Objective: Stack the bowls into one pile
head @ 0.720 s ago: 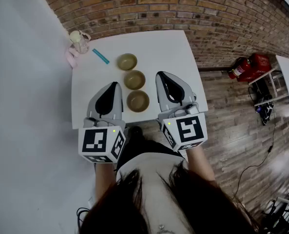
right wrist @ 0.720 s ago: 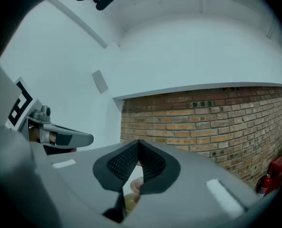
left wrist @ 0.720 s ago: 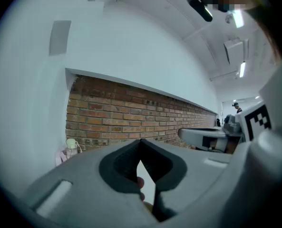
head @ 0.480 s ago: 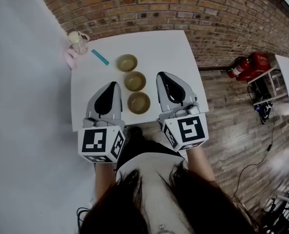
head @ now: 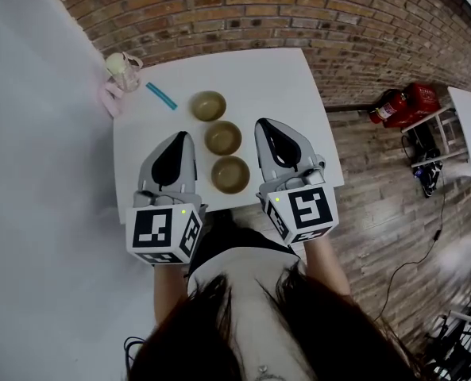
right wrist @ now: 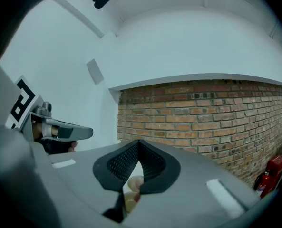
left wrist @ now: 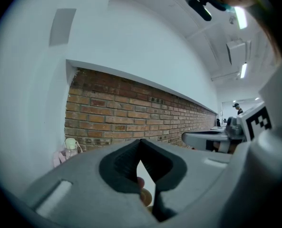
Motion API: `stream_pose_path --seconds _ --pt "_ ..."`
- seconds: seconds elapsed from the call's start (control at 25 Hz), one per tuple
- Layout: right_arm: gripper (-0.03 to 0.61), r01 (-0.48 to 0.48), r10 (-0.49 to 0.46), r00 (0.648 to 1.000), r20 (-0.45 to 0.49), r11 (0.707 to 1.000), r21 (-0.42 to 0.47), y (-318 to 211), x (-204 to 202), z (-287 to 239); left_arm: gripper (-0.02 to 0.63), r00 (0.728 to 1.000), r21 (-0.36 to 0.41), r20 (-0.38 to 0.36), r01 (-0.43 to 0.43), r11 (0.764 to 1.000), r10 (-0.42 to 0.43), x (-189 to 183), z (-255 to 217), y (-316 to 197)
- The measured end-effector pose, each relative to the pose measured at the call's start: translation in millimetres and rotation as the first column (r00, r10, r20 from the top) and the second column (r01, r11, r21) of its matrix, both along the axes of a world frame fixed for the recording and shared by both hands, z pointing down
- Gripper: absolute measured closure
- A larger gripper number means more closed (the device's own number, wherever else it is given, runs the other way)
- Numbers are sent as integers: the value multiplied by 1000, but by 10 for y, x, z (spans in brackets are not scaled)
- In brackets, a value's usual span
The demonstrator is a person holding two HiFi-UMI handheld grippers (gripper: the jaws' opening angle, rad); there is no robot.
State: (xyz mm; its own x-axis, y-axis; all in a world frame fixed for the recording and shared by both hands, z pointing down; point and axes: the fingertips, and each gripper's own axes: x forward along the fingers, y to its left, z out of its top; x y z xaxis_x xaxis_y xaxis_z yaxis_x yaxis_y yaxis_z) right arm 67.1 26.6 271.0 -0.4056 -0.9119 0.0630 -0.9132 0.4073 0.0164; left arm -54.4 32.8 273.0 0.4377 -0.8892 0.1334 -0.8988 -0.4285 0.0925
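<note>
Several loose things sit at the far left corner of the surface [head: 275,78]: a pale cup [head: 122,68], a pink item [head: 110,98] touching it, and a blue stick [head: 161,96], perhaps a pen or a straw; it is too small to tell. A wide swing to that side could knock any of them over the edge. Next comes the left hand-held gripper [head: 179,140], its jaw tips pressed together on nothing, hovering just beside the bowls. Those bowls lie in a slanting row down the middle, none nested yet: the far bowl [head: 209,105], the middle bowl [head: 222,137] and the near bowl [head: 230,175]. The near bowl sits close to the person's edge of the surface, so a nudge from closed jaws would probably push it off rather than lift it. The jaws must part first. A pinch on one thin rim may let a bowl tilt or slip, and a bowl lowered off-centre would sit crooked on the pile. On the right, the right hand-held gripper [head: 270,125] is likewise closed and empty, flanking the row. If both reach for one bowl, they may collide.
</note>
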Motion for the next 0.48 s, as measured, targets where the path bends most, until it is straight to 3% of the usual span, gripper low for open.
stream_pose_path --seconds 0.48 --pt "572 -29 28 999 -26 997 -69 -363 -124 230 612 999 -17 -1 -37 999 37 -142 113 -382"
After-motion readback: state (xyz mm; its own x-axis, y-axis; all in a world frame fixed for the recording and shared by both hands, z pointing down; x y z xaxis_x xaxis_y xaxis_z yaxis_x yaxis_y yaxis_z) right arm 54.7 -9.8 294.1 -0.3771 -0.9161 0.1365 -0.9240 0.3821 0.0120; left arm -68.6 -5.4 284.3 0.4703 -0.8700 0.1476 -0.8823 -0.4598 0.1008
